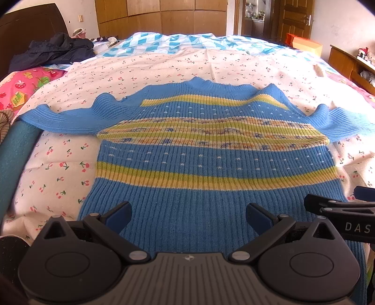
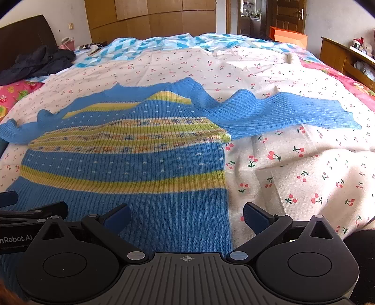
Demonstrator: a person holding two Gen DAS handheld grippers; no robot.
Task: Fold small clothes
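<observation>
A small blue knit sweater [image 1: 199, 164] with yellow-green stripes lies flat on the cherry-print sheet [image 1: 145, 68], sleeves spread to both sides, neck at the far end. It also shows in the right wrist view [image 2: 131, 169]. My left gripper [image 1: 188, 217] is open and empty over the sweater's hem, left of its middle. My right gripper [image 2: 187, 215] is open and empty over the hem's right edge, one finger above the sweater, the other above the sheet [image 2: 293, 164]. The right gripper shows at the edge of the left wrist view [image 1: 339, 208].
A dark jacket [image 1: 54, 50] lies at the bed's far left corner. A blue checked cover [image 1: 178, 42] lies beyond the sheet. A pink patterned cloth [image 1: 21, 86] is at the left. A wooden cabinet [image 2: 342, 56] stands at the right, a wardrobe [image 1: 161, 16] behind.
</observation>
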